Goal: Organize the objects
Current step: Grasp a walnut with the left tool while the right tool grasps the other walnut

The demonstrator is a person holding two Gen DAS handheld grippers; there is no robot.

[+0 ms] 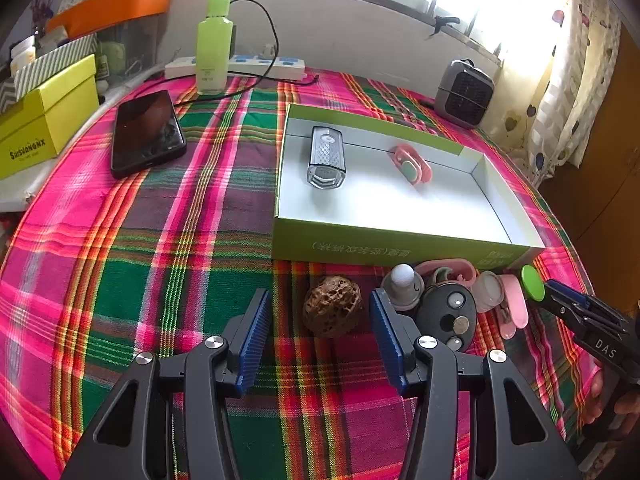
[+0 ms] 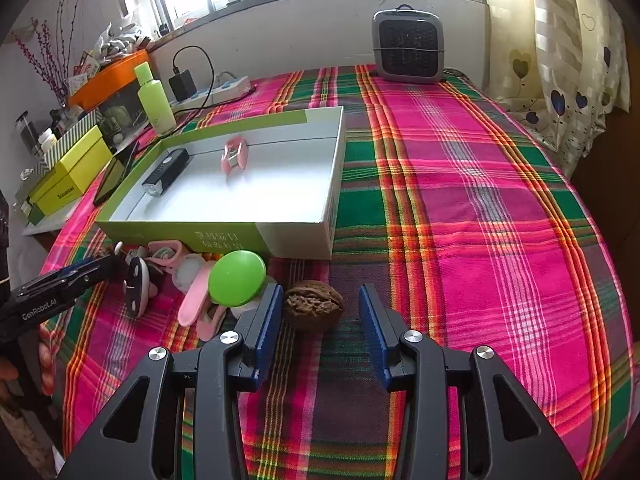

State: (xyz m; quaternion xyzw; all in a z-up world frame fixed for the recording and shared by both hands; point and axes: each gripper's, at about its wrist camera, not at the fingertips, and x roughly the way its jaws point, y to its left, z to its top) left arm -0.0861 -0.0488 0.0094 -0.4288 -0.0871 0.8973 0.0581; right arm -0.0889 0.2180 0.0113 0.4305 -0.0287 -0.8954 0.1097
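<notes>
A shallow green box with a white inside point(image 1: 400, 240) point(image 2: 224, 236) lies on the plaid cloth. It holds a silver lamp-like device point(image 1: 326, 158) point(image 2: 166, 176) and a pink clip point(image 1: 412, 164) point(image 2: 234, 154). Before its near wall lies a pile of small things: a black key fob point(image 1: 446, 316), a green-lidded jar point(image 1: 532, 282) point(image 2: 236, 278) and pink clips point(image 2: 196, 300). My left gripper point(image 1: 319, 300) is open around a pitted walnut point(image 1: 332, 306), its pads apart from it. My right gripper point(image 2: 320, 292) is open around a second walnut point(image 2: 314, 304), which sits against the left pad.
A black phone point(image 1: 146, 132), a green bottle point(image 1: 214, 40) and a power strip point(image 1: 236, 66) stand at the back left. A small grey heater point(image 2: 408, 46) stands at the back. Yellow-green boxes point(image 1: 40, 128) sit off the table's left edge. A curtain point(image 2: 580, 60) hangs on the right.
</notes>
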